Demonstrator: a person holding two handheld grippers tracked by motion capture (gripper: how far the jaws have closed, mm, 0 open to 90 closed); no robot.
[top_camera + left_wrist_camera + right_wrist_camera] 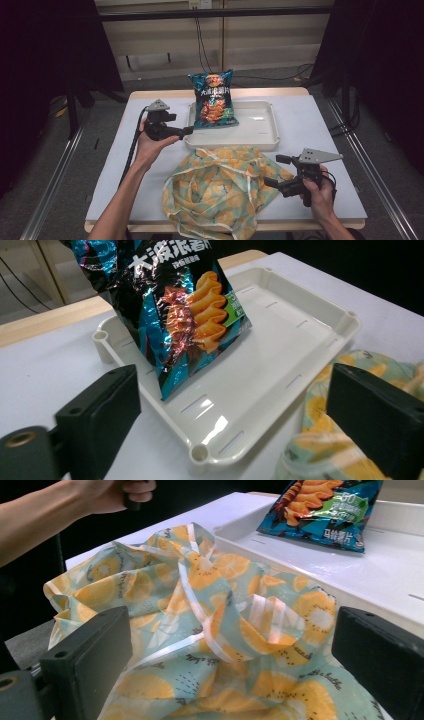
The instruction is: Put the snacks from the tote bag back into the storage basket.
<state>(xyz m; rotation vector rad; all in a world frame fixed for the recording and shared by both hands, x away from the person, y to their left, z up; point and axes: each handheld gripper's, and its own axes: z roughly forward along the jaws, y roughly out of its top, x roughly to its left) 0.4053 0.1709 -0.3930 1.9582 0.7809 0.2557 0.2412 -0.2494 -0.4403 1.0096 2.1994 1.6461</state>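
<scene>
On top of the white tray (260,131) sits the chip bag (214,99), leaning up at the far left end, its long side running away from the person. L gripper (186,131) is right by the tray's near left edge, jaws wide, nothing in them; bag is just ahead of it, so L hand is way closer. R gripper (272,171) is open too, empty, next to the fruit-print cloth bag (220,192). Chip bag has big Chinese words & wavy chips drawn on it; brand too small to read.
</scene>
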